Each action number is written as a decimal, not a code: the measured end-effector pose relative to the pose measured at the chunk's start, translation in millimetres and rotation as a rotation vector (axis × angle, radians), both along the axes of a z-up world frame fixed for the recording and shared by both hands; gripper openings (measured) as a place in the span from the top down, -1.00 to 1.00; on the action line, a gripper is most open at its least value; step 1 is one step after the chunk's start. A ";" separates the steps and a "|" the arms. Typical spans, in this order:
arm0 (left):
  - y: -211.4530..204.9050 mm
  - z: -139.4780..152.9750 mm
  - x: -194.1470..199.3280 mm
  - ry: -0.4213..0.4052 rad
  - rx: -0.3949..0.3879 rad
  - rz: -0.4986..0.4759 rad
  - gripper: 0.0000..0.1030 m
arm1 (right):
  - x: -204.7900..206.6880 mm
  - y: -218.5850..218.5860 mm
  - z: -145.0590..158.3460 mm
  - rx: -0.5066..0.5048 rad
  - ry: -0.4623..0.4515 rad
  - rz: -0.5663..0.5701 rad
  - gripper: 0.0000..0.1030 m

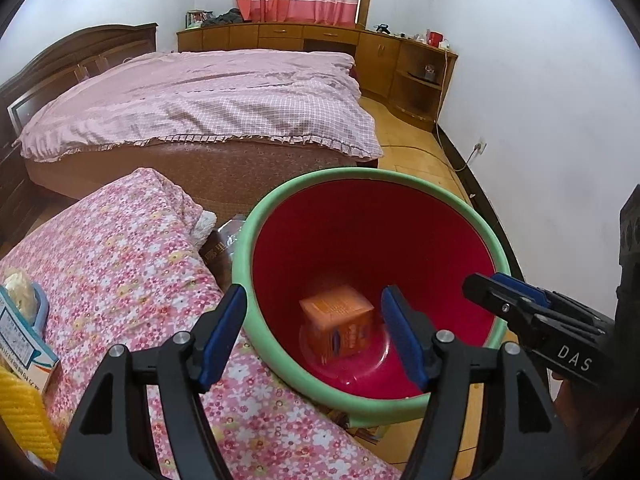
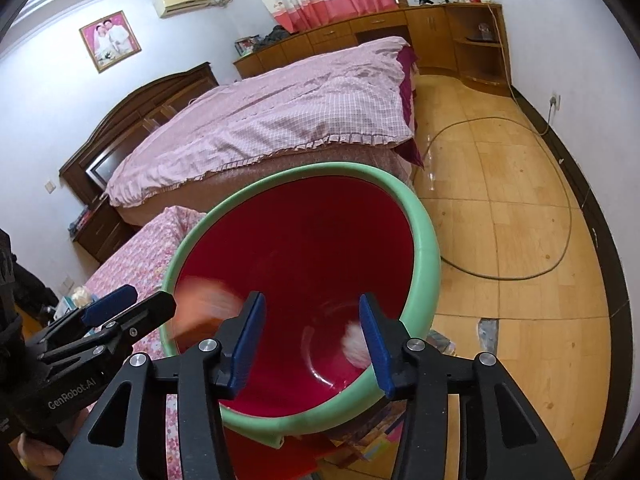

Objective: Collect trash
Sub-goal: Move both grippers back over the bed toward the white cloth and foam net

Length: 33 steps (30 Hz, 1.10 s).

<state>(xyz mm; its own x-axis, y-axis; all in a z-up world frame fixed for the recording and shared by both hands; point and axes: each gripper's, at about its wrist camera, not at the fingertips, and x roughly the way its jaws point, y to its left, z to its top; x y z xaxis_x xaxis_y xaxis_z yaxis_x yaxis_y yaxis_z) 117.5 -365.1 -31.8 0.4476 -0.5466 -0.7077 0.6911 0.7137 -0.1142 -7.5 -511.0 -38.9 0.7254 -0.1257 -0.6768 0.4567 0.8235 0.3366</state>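
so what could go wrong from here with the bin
The red bin sits tilted right at the floral bed edge, so a nudge from the open left tool could tip it. The orange box and a white wad look blurred, perhaps mid-drop, and could bounce out.

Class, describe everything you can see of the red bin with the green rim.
The bin is a round, plastic-looking bucket with a glossy red inside and a thick pale-green rim. It stands upright and open beside the flowered bedding, on the floor as far as one can tell. At its bottom lies an orange box, tilted; the right wrist view shows that box blurred, plus something white. The open left gripper and open right gripper hang above it, neither visibly touching it.
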 end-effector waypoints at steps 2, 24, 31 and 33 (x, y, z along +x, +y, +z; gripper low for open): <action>5.6 2.8 -1.7 0.003 -0.005 0.012 -0.35 | -2.6 1.9 2.2 -0.002 -0.005 0.000 0.02; 135.4 36.4 -35.2 -0.001 -0.039 0.263 -0.35 | -16.2 83.9 33.5 0.013 -0.073 0.134 -0.13; 187.6 38.0 -35.6 -0.005 -0.022 0.369 -0.35 | -13.0 110.7 34.3 0.023 -0.063 0.173 -0.14; 204.6 37.0 -36.1 -0.001 -0.017 0.400 -0.35 | -11.5 119.6 33.9 0.024 -0.059 0.187 -0.14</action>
